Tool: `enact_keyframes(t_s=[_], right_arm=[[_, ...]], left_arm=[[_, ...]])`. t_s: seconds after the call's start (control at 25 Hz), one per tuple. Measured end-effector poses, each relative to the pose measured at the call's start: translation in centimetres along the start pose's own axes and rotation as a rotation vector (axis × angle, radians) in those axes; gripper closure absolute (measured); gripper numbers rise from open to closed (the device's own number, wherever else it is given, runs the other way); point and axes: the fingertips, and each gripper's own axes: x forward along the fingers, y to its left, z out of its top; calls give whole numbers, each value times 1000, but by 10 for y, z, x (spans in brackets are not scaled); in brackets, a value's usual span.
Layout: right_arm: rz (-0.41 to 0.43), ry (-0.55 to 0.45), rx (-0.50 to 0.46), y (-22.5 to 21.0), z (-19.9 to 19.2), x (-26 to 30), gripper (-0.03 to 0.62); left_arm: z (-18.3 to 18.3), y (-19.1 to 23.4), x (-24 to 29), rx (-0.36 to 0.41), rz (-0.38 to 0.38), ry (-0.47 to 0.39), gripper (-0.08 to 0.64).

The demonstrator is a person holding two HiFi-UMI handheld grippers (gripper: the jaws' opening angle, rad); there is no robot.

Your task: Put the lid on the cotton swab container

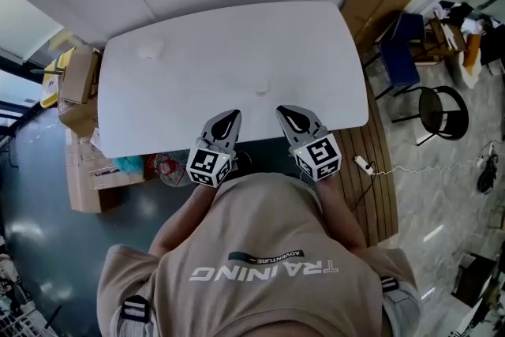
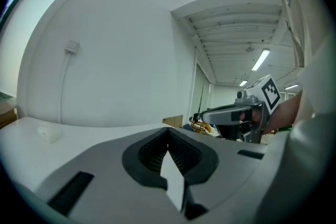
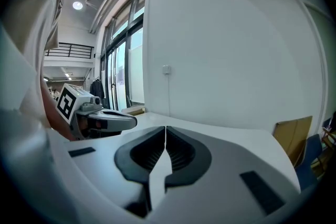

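A small pale, translucent object (image 1: 150, 51) lies on the white table (image 1: 213, 43) at its far left; in the left gripper view it is a white lump (image 2: 50, 134). Another small, faint round thing (image 1: 261, 88) sits near the table's middle, just beyond the grippers. Which one is the container and which the lid I cannot tell. My left gripper (image 1: 230, 115) and right gripper (image 1: 285, 111) hover side by side over the table's near edge. Both are shut with nothing between the jaws (image 2: 168, 131) (image 3: 165, 129).
Cardboard boxes (image 1: 79, 79) are stacked left of the table. A leaning cardboard sheet (image 1: 371, 8), a blue chair (image 1: 401, 51) and a black round chair (image 1: 442, 110) stand to the right. A white wall rises behind the table.
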Motion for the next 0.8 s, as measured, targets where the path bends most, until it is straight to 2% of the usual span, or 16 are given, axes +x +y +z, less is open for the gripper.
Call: enact_keyframes(t_s=[0.32,0.8], right_arm=[[-64,52,47,-10,-10,37,571],[-63,132,60,-33,-24,69,571]], left_arm=[[0,31,20,-2,-84,12,548],[-9,47,49,-17,-116,63,548]])
